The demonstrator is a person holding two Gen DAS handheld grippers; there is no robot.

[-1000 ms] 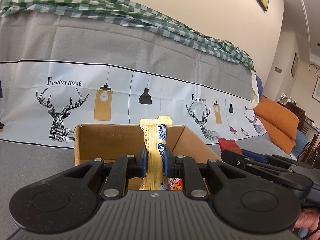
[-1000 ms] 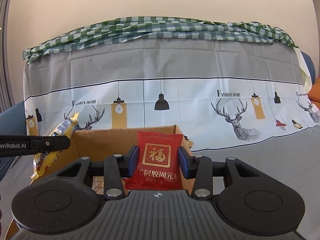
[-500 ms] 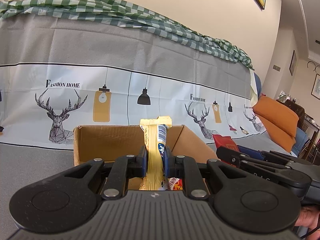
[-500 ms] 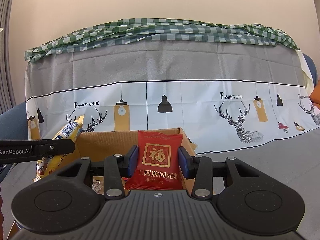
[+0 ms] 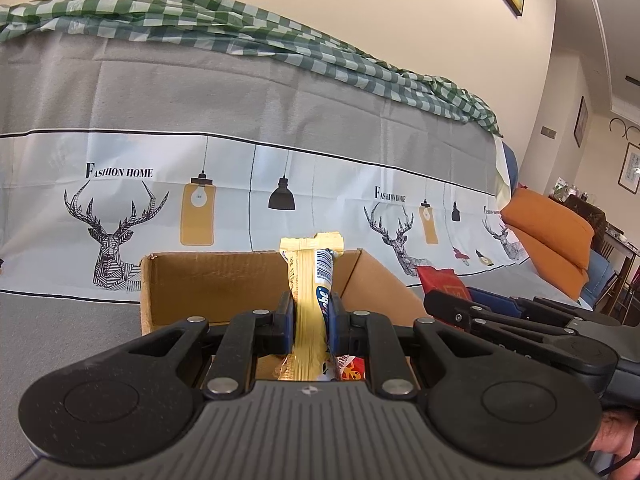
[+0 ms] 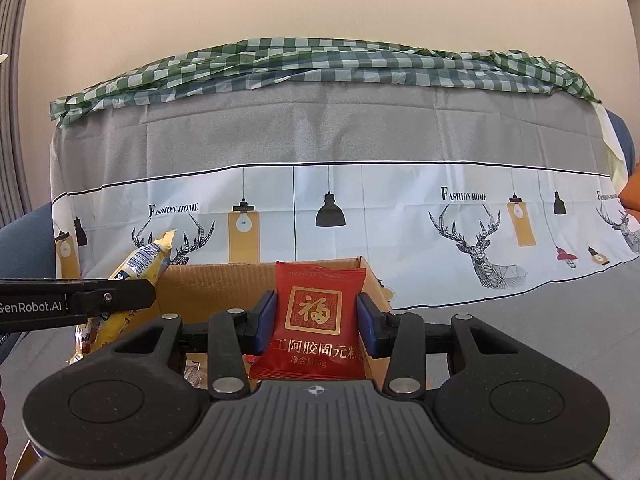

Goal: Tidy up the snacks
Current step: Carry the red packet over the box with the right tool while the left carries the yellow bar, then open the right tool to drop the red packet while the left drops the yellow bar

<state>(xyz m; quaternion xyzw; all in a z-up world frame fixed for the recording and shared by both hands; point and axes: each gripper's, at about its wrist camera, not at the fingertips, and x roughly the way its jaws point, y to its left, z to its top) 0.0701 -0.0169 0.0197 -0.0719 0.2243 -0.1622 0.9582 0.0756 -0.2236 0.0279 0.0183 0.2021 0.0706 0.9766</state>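
My left gripper is shut on a yellow snack bar that stands upright between its blue pads, over an open cardboard box. In the right wrist view my right gripper is shut on a red snack packet with a gold square emblem, held above the same box. The left gripper's side and its yellow bar show at the left of that view. The right gripper's arms and the red packet show at the right of the left wrist view. Some wrappers lie inside the box.
The box sits on a sofa seat covered by a grey cloth. A deer-and-lamp printed cover drapes the backrest, with a green checked cloth on top. Orange cushions lie at the right. A hand shows at the lower right.
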